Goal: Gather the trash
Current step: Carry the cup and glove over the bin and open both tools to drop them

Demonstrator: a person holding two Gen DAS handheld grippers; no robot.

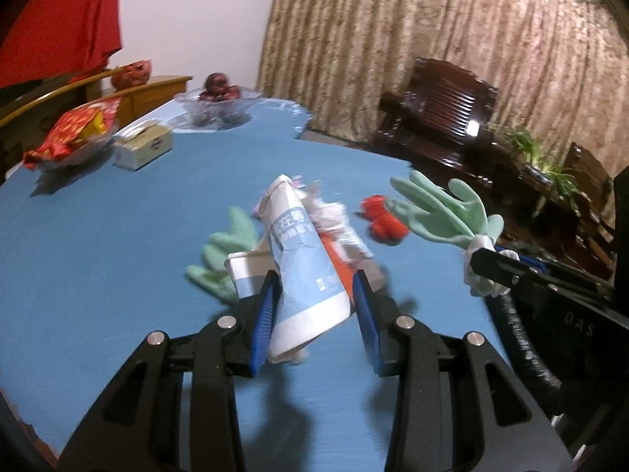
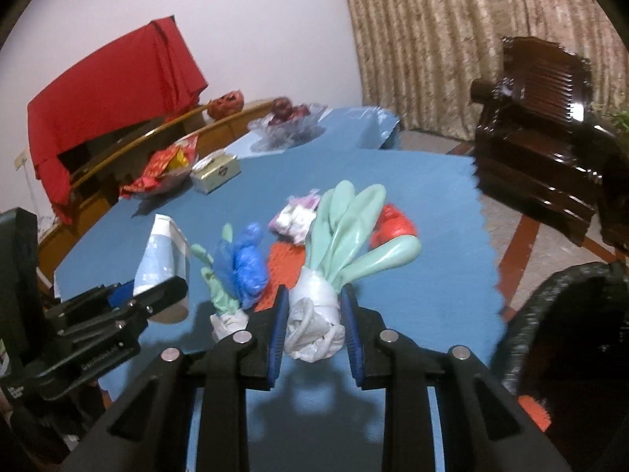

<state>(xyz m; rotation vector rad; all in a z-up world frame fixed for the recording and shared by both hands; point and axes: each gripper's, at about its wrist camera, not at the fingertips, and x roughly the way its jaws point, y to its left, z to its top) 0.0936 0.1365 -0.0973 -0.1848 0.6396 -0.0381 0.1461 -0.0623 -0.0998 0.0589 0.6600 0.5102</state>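
Observation:
My left gripper (image 1: 314, 287) is shut on a crushed blue-and-white paper cup (image 1: 302, 275), held above the blue table (image 1: 98, 259). In the right wrist view the left gripper (image 2: 141, 293) shows at the left with the cup (image 2: 157, 259). My right gripper (image 2: 314, 299) is shut on the white cuff of a pale green rubber glove (image 2: 346, 228), lifted off the table; it also appears in the left wrist view as the right gripper (image 1: 483, 271) with the glove (image 1: 436, 208). On the table lie a second green glove (image 2: 220, 287), a blue glove (image 2: 245, 263), an orange wrapper (image 2: 285, 259), a red crumpled piece (image 2: 393, 228) and a pink-white wrapper (image 2: 295, 216).
A black-lined bin (image 2: 570, 322) stands at the table's right edge. At the far side stand a glass bowl of fruit (image 1: 214, 106), a small tin box (image 1: 143, 145) and a dish with a red snack bag (image 1: 74, 133). A dark wooden chair (image 2: 542, 126) is beyond the table.

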